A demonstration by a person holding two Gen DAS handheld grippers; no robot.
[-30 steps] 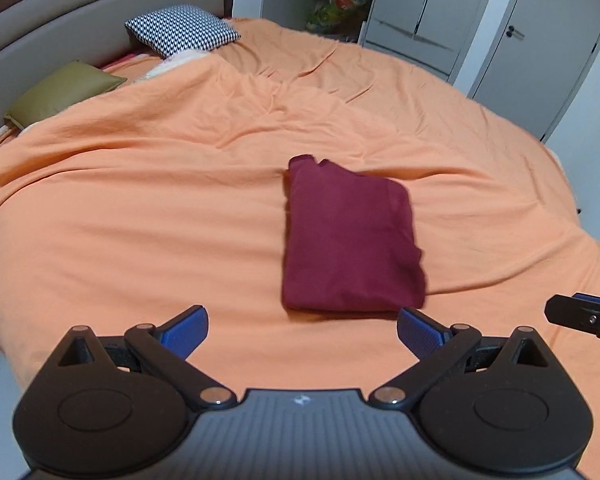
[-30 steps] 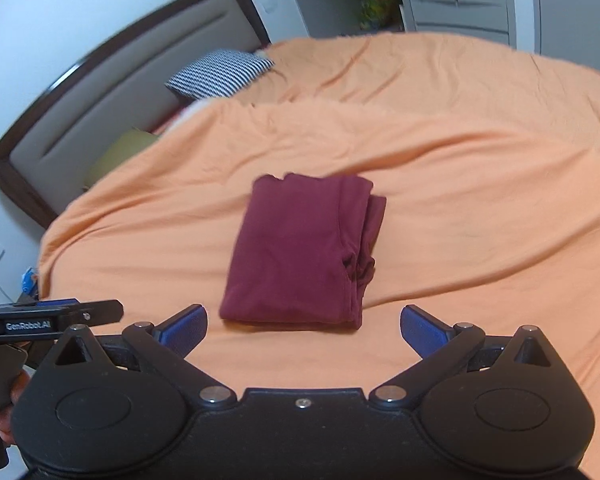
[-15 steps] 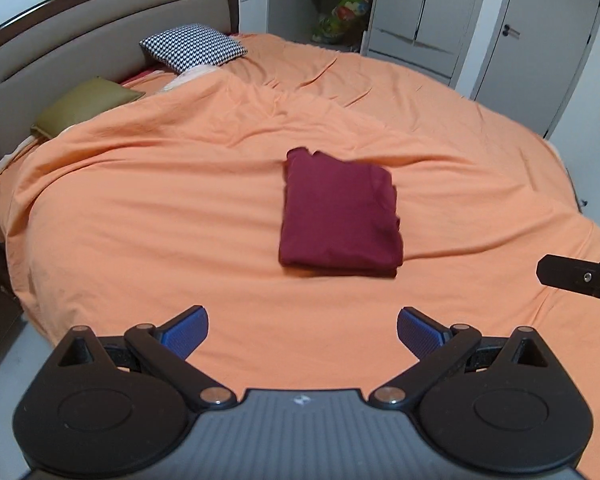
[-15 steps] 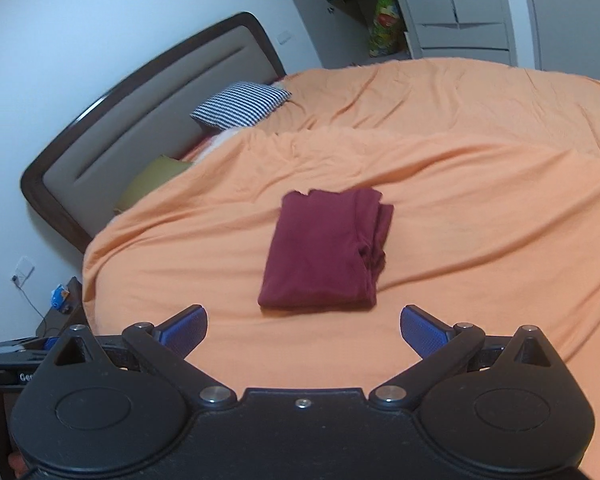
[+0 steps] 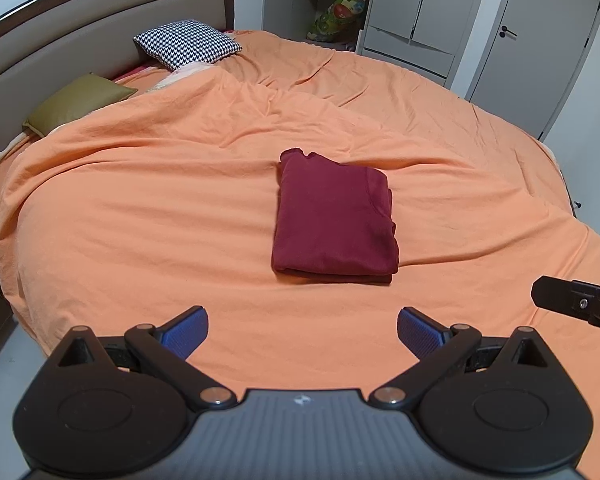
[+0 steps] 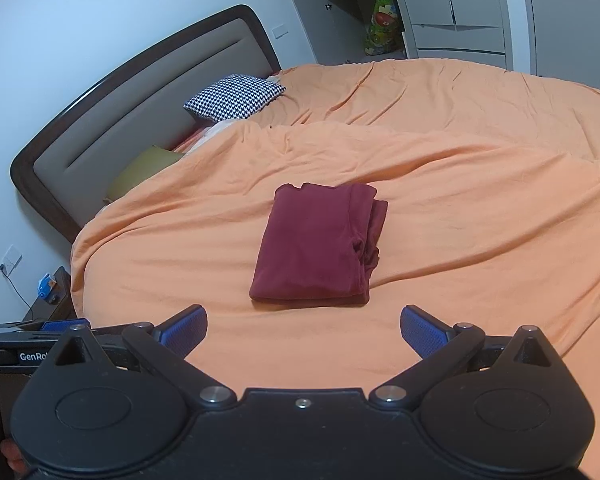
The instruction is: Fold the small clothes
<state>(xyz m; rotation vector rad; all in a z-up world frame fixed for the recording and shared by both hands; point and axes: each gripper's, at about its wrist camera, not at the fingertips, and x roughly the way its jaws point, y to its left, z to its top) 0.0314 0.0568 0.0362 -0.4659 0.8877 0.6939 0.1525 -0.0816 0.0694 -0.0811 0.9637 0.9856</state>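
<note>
The orange bed (image 5: 148, 216) spreads wide and bare around the maroon garment (image 5: 334, 220), which lies near the middle as a compact folded rectangle, its looser layered edges along the right side, so the folding looks finished or nearly so. Next would be at most a tidy of that right edge, or setting it aside; there is open room on every side for either. The left hand-held gripper (image 5: 302, 332) and right hand-held gripper (image 6: 303, 330) hover near the bed's near edge, both spread wide, holding nothing.
</note>
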